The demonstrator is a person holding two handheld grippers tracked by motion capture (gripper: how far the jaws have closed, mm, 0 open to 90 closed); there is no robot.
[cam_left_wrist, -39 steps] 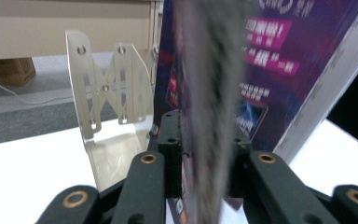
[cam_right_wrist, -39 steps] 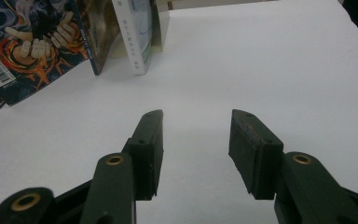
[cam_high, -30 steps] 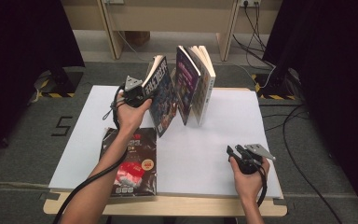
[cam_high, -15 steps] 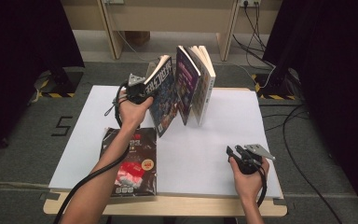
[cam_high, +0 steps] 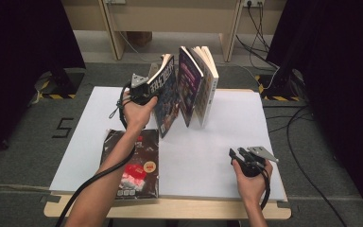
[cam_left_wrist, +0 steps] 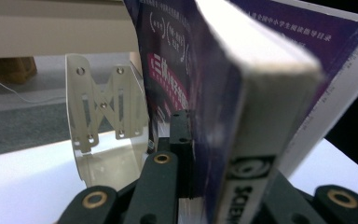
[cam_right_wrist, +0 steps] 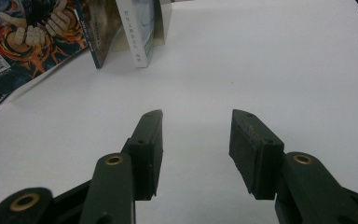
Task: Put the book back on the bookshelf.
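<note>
Left gripper (cam_high: 147,90): upper centre of the high view, jaws just closing, clamped on a tilted book (cam_high: 166,97).
Right gripper (cam_high: 240,157): lower right, jaws apart over the table (cam_high: 227,142).

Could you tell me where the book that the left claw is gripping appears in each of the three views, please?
High view: the gripped book stands tilted at upper centre, leftmost in the standing row.
Left gripper view: its page edge and spine run up the centre right, between the jaws.
Right gripper view: its illustrated cover shows at the top left corner.
Shared landmark: the white table.
</note>
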